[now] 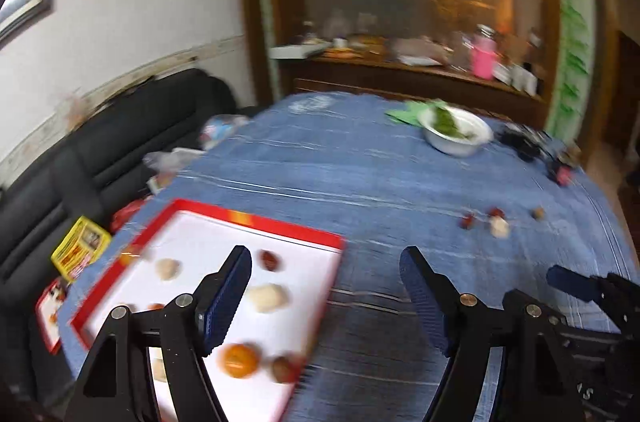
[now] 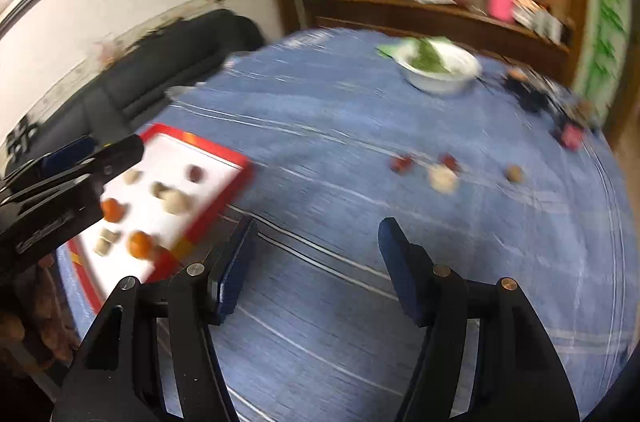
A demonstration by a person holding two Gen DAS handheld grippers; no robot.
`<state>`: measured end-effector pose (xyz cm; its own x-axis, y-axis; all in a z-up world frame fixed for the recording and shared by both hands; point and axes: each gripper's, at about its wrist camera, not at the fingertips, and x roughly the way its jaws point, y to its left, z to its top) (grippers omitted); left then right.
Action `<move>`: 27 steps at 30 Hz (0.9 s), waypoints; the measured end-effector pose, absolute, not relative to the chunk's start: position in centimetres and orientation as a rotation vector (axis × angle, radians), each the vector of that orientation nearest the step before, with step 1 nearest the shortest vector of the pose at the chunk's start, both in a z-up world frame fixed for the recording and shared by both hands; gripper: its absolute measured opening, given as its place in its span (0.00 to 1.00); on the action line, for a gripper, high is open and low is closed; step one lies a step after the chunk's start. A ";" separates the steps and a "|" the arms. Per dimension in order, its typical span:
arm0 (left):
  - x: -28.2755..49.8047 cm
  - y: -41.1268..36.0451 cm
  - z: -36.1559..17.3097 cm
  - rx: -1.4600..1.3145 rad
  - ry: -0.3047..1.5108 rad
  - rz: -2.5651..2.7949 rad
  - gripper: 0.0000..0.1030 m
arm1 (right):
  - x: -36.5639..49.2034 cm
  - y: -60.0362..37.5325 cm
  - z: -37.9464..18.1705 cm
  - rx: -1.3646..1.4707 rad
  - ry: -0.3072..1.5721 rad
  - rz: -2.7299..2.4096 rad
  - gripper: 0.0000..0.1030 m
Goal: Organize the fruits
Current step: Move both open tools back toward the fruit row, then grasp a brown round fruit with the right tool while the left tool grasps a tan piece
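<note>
A red-rimmed white tray (image 1: 304, 232) lies on the blue tablecloth at the near left. In it are an orange (image 1: 240, 360), a pale round fruit (image 1: 268, 297), a red date (image 1: 269, 259) and several more. My left gripper (image 1: 326, 262) hangs open over the tray's right edge, with nothing between its fingers. Loose on the cloth to the right lie two red dates (image 2: 401, 164), a pale fruit (image 2: 442, 178) and a brown one (image 2: 513, 173). My right gripper (image 2: 318, 228) stands open and empty above bare cloth, between the tray (image 2: 236, 166) and the loose fruit.
A white bowl (image 1: 452, 146) of greens stands at the far side of the table, with dark clutter (image 1: 524, 142) to its right. A black sofa (image 1: 120, 134) runs along the table's left edge, a yellow packet (image 1: 80, 248) on it. A cluttered wooden sideboard (image 1: 400, 74) is behind.
</note>
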<state>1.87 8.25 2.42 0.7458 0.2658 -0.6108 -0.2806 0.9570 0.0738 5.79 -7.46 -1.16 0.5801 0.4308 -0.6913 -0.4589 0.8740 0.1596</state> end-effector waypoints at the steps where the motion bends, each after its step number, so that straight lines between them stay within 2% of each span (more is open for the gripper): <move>1: 2.2 7.4 2.0 -0.011 0.676 0.282 0.73 | 5.9 -8.6 -1.8 -0.028 0.813 0.499 0.61; 12: 4.0 0.9 -4.1 0.043 0.785 0.099 0.73 | 8.6 -20.6 -6.0 0.038 0.889 0.240 0.61; 17: 5.0 0.9 -5.1 0.016 0.806 0.088 0.73 | 11.4 -21.1 -6.3 0.011 0.867 0.210 0.61; 27: 9.2 0.0 -5.7 -0.061 0.808 -0.003 0.73 | 22.1 -19.0 -7.9 -0.043 0.865 0.160 0.61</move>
<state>9.16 -0.05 -5.70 0.6910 -0.0257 -0.7224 -0.0207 0.9983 -0.0554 22.11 -19.05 -7.85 0.6377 0.1230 -0.7604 -0.1580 0.9871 0.0271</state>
